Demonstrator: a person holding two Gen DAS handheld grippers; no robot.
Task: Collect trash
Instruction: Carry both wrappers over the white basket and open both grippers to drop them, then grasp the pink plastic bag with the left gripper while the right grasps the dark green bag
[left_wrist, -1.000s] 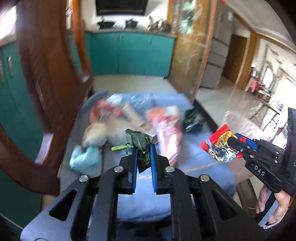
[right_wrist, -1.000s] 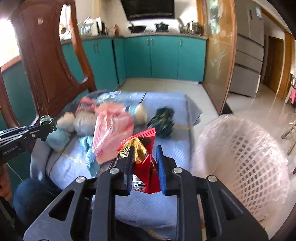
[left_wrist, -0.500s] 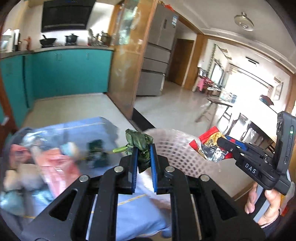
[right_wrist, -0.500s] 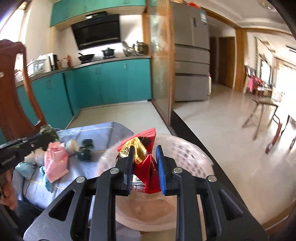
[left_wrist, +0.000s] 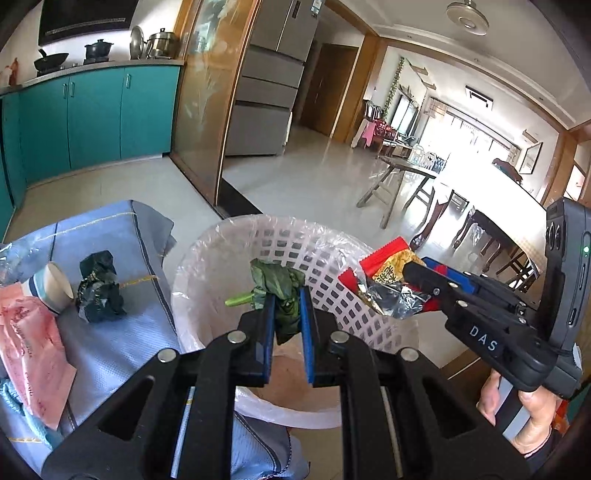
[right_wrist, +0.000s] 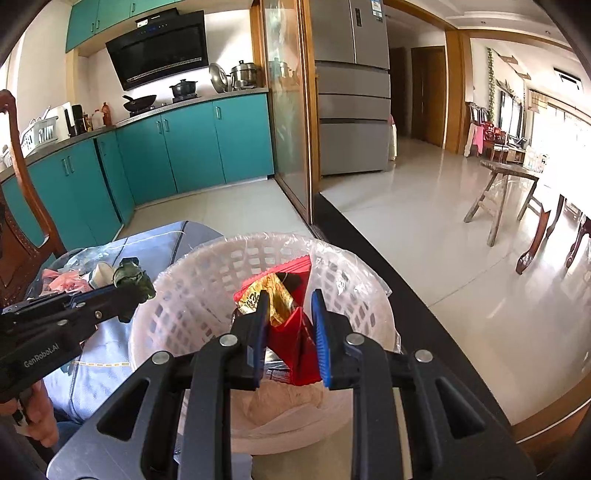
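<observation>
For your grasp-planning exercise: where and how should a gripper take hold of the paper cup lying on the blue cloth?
Grip the paper cup across its side wall, coming from above. It lies tipped over, mouth facing the dark crumpled wrapper, so the rounded wall is the part exposed.

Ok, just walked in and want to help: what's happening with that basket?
A person is clearing trash with two handheld grippers. The left gripper is shut on a green leafy scrap; the right gripper pinches a red wrapper. Both are held over the lined white basket, not yet dropped. A paper cup, dark crumpled bag and pink bag lie on the blue cloth.
</observation>
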